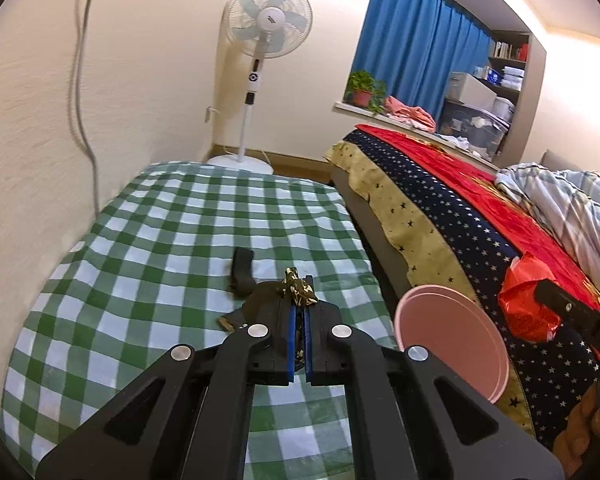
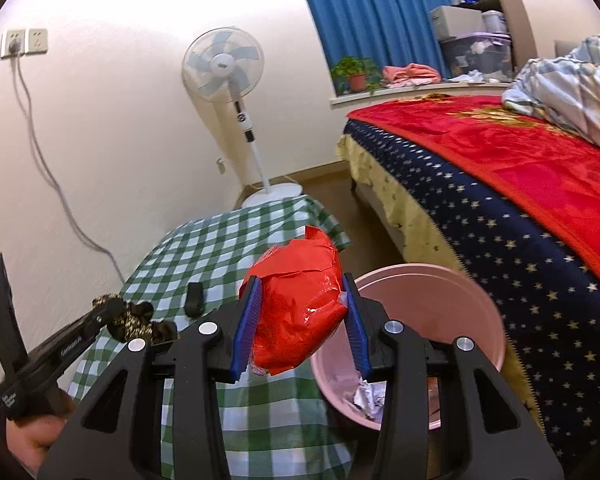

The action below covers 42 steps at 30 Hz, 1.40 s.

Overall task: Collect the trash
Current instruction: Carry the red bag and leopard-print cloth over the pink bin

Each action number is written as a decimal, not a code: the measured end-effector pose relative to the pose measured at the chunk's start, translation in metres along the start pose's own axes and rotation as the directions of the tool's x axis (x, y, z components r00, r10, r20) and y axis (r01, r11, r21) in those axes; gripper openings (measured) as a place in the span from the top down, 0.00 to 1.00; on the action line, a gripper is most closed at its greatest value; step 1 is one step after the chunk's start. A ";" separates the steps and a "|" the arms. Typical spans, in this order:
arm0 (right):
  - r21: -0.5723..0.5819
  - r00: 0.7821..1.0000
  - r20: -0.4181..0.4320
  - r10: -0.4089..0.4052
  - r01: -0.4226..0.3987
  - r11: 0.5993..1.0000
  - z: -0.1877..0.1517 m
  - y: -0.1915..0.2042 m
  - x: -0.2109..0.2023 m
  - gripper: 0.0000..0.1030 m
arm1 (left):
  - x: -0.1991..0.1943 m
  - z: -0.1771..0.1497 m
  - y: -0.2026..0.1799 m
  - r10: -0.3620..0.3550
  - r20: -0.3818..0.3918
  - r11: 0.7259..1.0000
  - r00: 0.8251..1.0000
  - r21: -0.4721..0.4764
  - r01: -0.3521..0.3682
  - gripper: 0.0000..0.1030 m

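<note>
My left gripper (image 1: 299,304) is shut on a crumpled dark wrapper with gold flecks (image 1: 298,290), held above the green checked table (image 1: 160,232). From the right wrist view that same wrapper (image 2: 130,320) shows at the left gripper's (image 2: 112,314) tip. My right gripper (image 2: 300,300) is shut on a crumpled red foil bag (image 2: 298,304), its blue pads pressing both sides. The red bag (image 1: 526,304) also appears at the right of the left wrist view. A pink bin (image 2: 452,320) stands below and right, with silvery foil scraps (image 2: 366,398) inside; its rim (image 1: 452,320) sits beside the table.
A small black object (image 1: 242,270) and a dark scrap (image 1: 236,318) lie on the table. A bed (image 2: 520,184) with red and starred covers stands right of the bin. A white standing fan (image 1: 260,52) is in the far corner. A person's hand (image 2: 32,436) holds the left gripper.
</note>
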State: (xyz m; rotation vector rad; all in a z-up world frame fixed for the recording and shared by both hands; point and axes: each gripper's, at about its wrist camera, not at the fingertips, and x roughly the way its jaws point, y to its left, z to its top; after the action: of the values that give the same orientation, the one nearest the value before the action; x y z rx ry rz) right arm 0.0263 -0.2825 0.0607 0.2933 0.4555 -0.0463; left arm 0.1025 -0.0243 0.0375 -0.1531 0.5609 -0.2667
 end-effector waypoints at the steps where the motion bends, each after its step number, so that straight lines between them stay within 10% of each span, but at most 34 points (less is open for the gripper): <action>1: 0.004 1.000 0.003 -0.008 0.008 1.000 0.000 -0.003 -0.002 0.60 | 0.001 0.000 -0.002 -0.006 0.001 1.000 1.000 0.004 0.006 0.98; 42: 0.093 0.977 -0.035 -0.209 0.211 0.973 -0.012 -0.054 0.035 0.60 | 0.053 -0.018 -0.068 -0.159 -0.056 0.984 0.986 0.072 0.163 0.98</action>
State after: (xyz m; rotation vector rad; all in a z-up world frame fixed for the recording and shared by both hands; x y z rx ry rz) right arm 0.0462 -0.3303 0.0206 0.3399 0.5091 -0.2722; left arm 0.1222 -0.1059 0.0103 -0.1185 0.5880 -0.4494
